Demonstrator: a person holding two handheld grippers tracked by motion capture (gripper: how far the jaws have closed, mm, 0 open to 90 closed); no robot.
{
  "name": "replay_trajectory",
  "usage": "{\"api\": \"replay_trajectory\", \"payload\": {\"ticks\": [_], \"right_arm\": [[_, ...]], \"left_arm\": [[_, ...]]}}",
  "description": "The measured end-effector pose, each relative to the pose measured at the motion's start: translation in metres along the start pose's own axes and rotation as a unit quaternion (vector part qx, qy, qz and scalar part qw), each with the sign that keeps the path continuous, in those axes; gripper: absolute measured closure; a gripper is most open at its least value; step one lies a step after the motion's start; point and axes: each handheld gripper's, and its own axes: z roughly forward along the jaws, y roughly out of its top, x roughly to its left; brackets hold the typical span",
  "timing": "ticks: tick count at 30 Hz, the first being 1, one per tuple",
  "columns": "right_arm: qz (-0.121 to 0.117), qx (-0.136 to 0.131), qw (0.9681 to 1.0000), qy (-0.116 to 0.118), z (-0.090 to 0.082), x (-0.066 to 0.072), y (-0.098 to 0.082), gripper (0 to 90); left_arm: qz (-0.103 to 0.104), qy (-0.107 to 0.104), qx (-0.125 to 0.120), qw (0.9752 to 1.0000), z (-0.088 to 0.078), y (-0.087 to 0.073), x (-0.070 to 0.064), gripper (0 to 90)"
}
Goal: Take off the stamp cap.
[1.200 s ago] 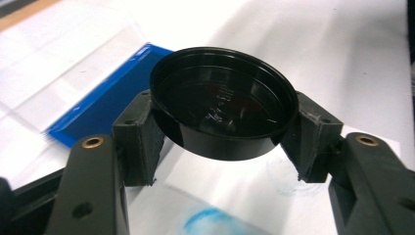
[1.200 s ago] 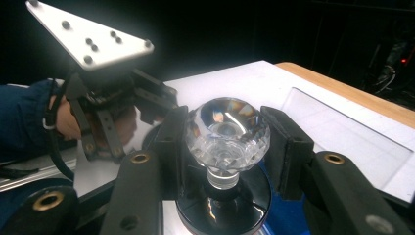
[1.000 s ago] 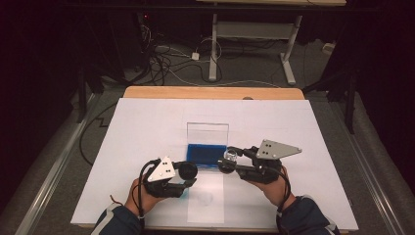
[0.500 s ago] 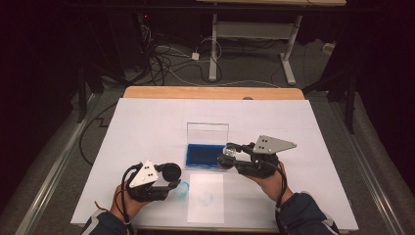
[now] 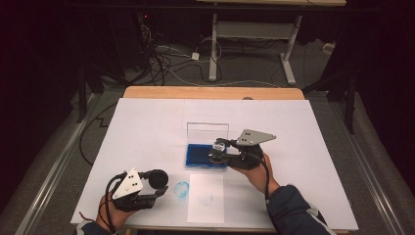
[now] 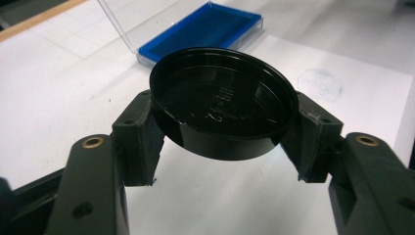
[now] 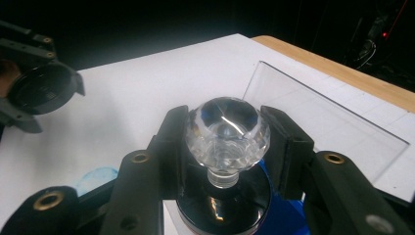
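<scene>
A stamp with a clear faceted knob (image 7: 226, 129) and a round black base (image 7: 222, 208) sits between the jaws of my right gripper (image 5: 219, 148), which is shut on the knob. The stamp hangs over the right part of the blue ink pad (image 5: 201, 155); whether it touches the pad I cannot tell. The pad's clear lid (image 5: 208, 131) stands open behind it. My left gripper (image 6: 225, 139) is shut on a round black cap (image 6: 222, 98), low over the table near the front left (image 5: 157, 178).
A white sheet of paper (image 5: 206, 208) lies in front of the ink pad and bears a faint round print (image 5: 205, 198). A blue ring-shaped smear (image 5: 181, 188) marks the white table cover (image 5: 147, 127) beside it. Cables and a desk frame lie on the floor beyond the table.
The left gripper has carried the black cap left and toward the front edge. The right gripper has shifted the stamp left and lower, over the ink pad.
</scene>
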Motion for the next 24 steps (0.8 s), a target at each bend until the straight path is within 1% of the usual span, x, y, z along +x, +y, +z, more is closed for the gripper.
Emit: {"api": "replay_trajectory", "payload": {"ticks": [4,10,12,15,16,18,24], "right_arm": [[-0.003,0.008,1.0,-0.003,0.01,0.0,0.0,56.5],[-0.013,0.024,0.9996,-0.011,0.024,-0.003,-0.001,56.6],[-0.006,0.027,0.9996,-0.011,0.027,-0.006,-0.003,56.6],[-0.011,0.033,0.9992,-0.018,0.032,-0.01,-0.005,56.5],[-0.006,0.035,0.9992,-0.019,0.033,-0.011,-0.006,56.5],[-0.005,0.037,0.9991,-0.02,0.036,-0.013,-0.008,56.5],[0.001,0.041,0.9989,-0.024,0.043,-0.016,-0.013,56.5]], "left_arm": [[-0.004,0.0,0.003,1.0,-0.004,-0.006,0.0,36.5],[-0.011,0.001,-0.002,0.9999,-0.01,-0.009,0.001,36.5],[-0.013,0.002,-0.004,0.9999,-0.011,-0.009,0.002,36.5],[-0.014,0.002,-0.007,0.9999,-0.011,-0.009,0.002,36.5],[-0.015,0.001,-0.008,0.9999,-0.011,-0.009,0.003,36.5],[-0.013,0.002,-0.009,0.9999,-0.011,-0.008,0.003,36.5],[-0.014,-0.001,-0.013,0.9998,-0.011,-0.007,0.003,36.5]]}}
